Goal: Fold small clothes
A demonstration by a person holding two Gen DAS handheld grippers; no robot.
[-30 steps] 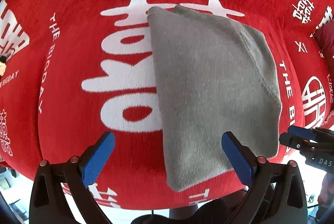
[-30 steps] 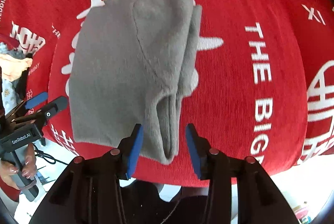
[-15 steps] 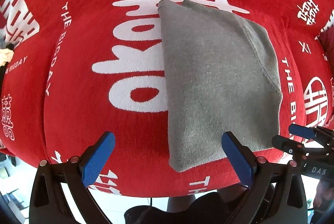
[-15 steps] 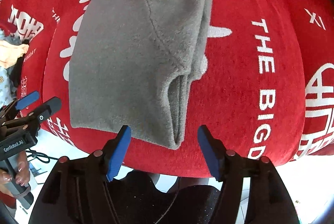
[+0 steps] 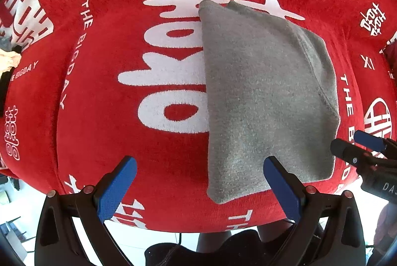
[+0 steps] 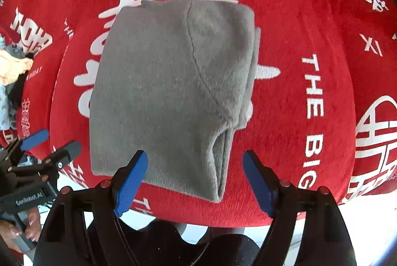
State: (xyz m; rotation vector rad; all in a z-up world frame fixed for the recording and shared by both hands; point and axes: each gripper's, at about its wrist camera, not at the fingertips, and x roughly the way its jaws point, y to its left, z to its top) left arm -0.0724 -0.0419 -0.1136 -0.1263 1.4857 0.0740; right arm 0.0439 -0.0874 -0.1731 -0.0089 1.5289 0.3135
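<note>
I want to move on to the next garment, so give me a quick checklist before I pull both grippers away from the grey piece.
1. Grey garment folded into a compact stack: ok.
2. Garment lying fully on the red cloth: ok.
3. Right gripper free of fabric, jaws opening: ok.
4. Left gripper open and empty: ok.
5. Layers at the near right edge flush: not ok, slightly offset.
6. Clothes pile reachable: cannot tell.

Grey garment [image 6: 168, 92] — folded, flat
</note>
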